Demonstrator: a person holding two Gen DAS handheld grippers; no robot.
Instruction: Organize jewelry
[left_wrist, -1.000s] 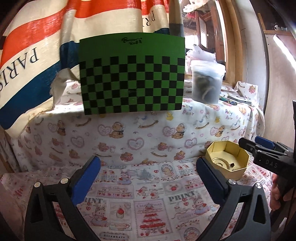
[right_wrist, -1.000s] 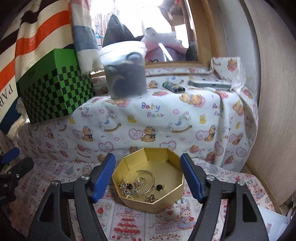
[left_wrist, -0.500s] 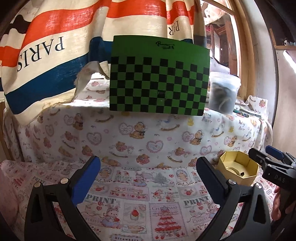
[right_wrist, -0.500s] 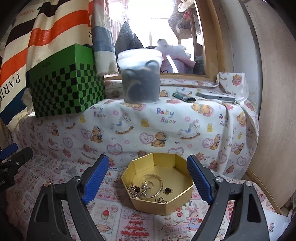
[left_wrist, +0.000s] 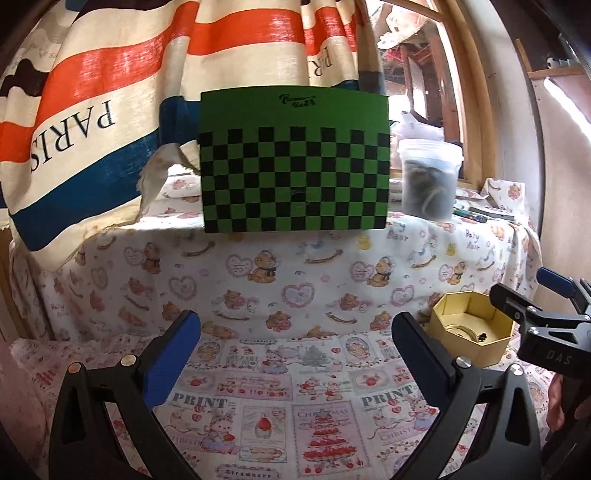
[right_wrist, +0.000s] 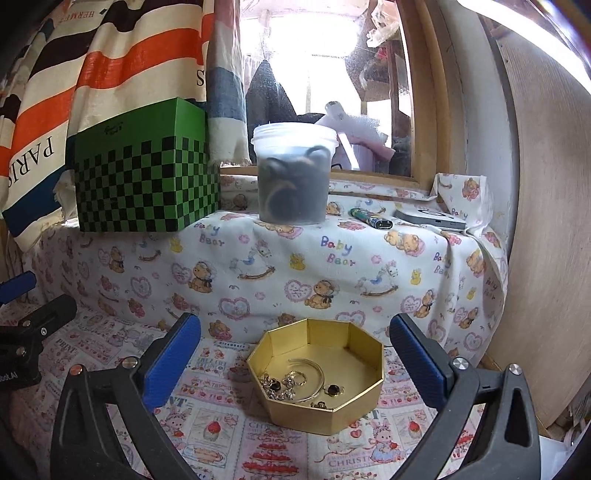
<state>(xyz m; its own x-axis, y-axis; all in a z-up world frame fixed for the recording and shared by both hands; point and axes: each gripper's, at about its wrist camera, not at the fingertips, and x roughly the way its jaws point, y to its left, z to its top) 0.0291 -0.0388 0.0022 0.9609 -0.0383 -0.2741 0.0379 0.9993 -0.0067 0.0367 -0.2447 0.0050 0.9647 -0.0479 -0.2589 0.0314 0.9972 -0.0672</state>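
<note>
A gold octagonal box (right_wrist: 364, 400) sits on the printed cloth and holds a bangle (right_wrist: 313, 373), rings and dark-stone pieces (right_wrist: 280, 386). My right gripper (right_wrist: 295, 363) is open and empty, held just above and in front of the box, fingers either side of it. In the left wrist view the box (left_wrist: 487, 350) lies low at the right, with the right gripper (left_wrist: 535, 314) beside it. My left gripper (left_wrist: 295, 360) is open and empty over the bare cloth, left of the box. It also shows in the right wrist view (right_wrist: 26, 332).
A cloth-covered raised ledge behind carries a green checkered box (left_wrist: 295, 166), a lidded plastic tub (right_wrist: 293, 173), a lighter (right_wrist: 371, 218) and a flat grey device (right_wrist: 430, 218). A striped PARIS cloth (left_wrist: 92, 110) hangs at the left. A wooden wall panel (right_wrist: 546, 221) stands at the right.
Both grippers have drawn back and risen a little. The gold box looks smaller and farther in the right wrist view. Both stay open and empty.
</note>
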